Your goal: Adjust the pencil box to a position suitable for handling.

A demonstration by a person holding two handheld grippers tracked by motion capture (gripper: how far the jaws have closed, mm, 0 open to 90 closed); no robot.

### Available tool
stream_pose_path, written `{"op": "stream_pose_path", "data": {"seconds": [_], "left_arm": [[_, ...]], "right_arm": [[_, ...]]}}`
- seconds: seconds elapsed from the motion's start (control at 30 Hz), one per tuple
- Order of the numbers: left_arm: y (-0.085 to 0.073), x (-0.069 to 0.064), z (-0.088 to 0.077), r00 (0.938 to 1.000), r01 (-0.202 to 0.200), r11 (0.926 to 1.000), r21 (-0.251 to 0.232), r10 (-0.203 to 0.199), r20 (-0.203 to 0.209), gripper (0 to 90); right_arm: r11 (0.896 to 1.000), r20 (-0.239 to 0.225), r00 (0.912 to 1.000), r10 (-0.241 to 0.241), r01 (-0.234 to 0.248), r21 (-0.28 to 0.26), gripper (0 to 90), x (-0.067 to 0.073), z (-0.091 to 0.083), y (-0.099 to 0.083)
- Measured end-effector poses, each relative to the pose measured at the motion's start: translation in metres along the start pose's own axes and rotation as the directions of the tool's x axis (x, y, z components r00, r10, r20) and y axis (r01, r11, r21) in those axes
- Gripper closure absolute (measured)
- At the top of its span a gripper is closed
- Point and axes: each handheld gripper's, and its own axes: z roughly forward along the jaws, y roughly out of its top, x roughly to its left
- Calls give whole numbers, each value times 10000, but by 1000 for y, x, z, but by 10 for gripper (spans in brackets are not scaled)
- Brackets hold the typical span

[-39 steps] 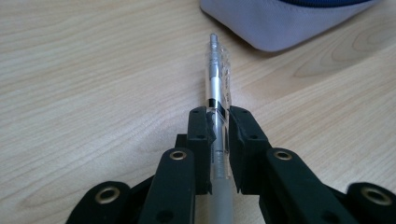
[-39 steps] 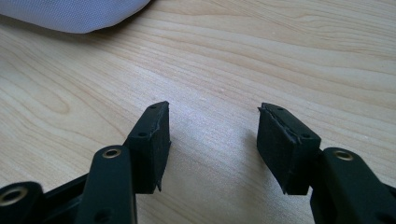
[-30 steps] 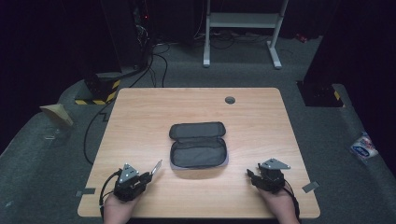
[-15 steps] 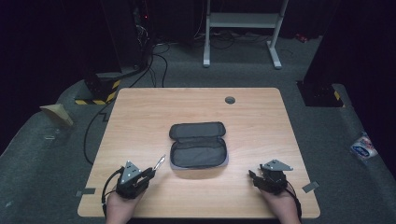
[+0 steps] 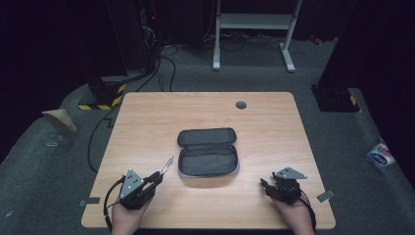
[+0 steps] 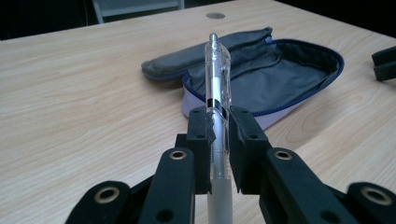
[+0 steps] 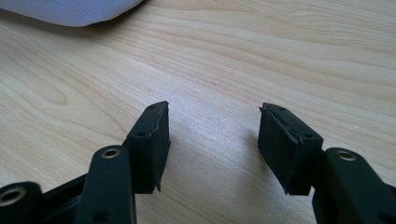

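Item 1, pen (image 6: pixel 217 70): my left gripper (image 6: pixel 218 125) clamps it, tip edged nearer the unzipped case (image 5: pixel 208 159) (insertion likely next); right gripper (image 7: pixel 212 140) parted, empty.

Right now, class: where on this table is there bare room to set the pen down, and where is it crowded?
Bare wood lies between the pencil case and the table's far edge, and along both sides. It is tighter near the front, where the left gripper holding the pen and the right gripper flank the case.

clear pen (image 6: pixel 218 70) in claw, grey pouch (image 5: pixel 208 152) unzipped open
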Motion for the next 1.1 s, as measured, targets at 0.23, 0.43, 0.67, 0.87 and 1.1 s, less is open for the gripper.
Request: {"op": "stream_pose_path", "data": {"seconds": [0.23,0.43,0.67,0.87,1.1], "left_arm": [[17,0,3,9991,-299,9994,-151,303,287,789],[35,-5,18,9951,-762,9969,203,748,642,788],[47,-8,27,9934,-895,9958,193,879,743,788],[53,-8,37,9905,-970,9948,314,934,1005,788],[60,-10,47,9867,-1131,9932,271,1090,1208,789]], "right_arm": [[10000,18,10000,18,-18,-1,430,1,1,0],[10000,-1,10000,14,-14,3,429,1,1,1],[10000,-11,10000,2,-2,6,427,1,1,1],[10000,-7,10000,3,-3,5,427,1,1,1],[10000,-9,10000,5,-5,5,427,1,1,1]]}}
